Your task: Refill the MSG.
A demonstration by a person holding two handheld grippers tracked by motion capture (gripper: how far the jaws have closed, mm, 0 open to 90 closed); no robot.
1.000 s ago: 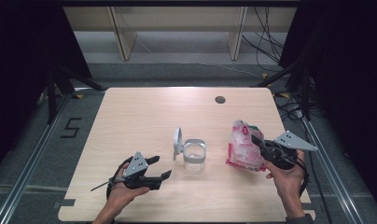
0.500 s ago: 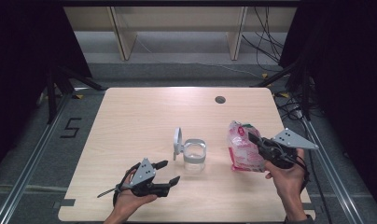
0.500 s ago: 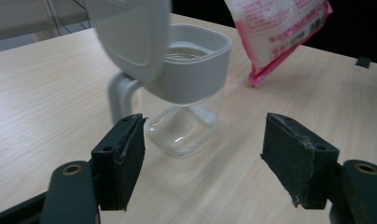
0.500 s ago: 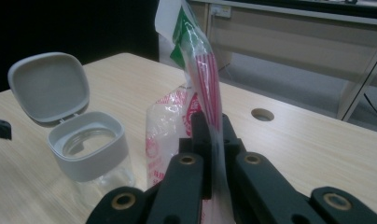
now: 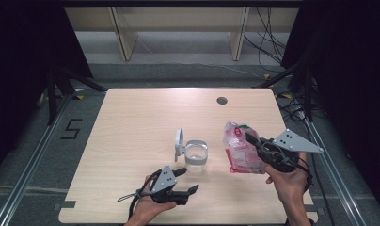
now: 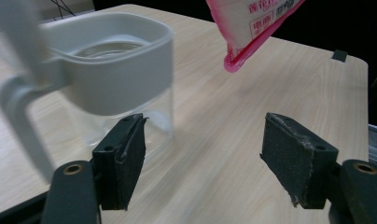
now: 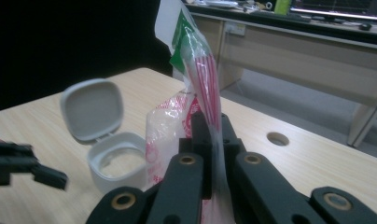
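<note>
Operator: Currently, which step is in hand?

Technician: Judged from the layout, it is the approach to a pour. The right gripper has its jaws clamped together on the upper part of the pink-and-white bag, which looks lifted clear of the wooden table, to the right of the clear container. The container stands upright near the table's middle with its hinged grey lid swung open on its left side.

Operator: And the left gripper?

Technician: The left gripper sits low at the front edge with its jaws apart and nothing between them. In the left gripper view the container lies just ahead of the left pad.

Operator: What does the next move call for?

Technician: Probably bracing the container body with the open jaws, then bringing the bag over the mouth.

Operator: Surface and room?

Technician: Light wood top with one round cable hole at the far side; shelving and cables behind, dark curtains at both sides.
</note>
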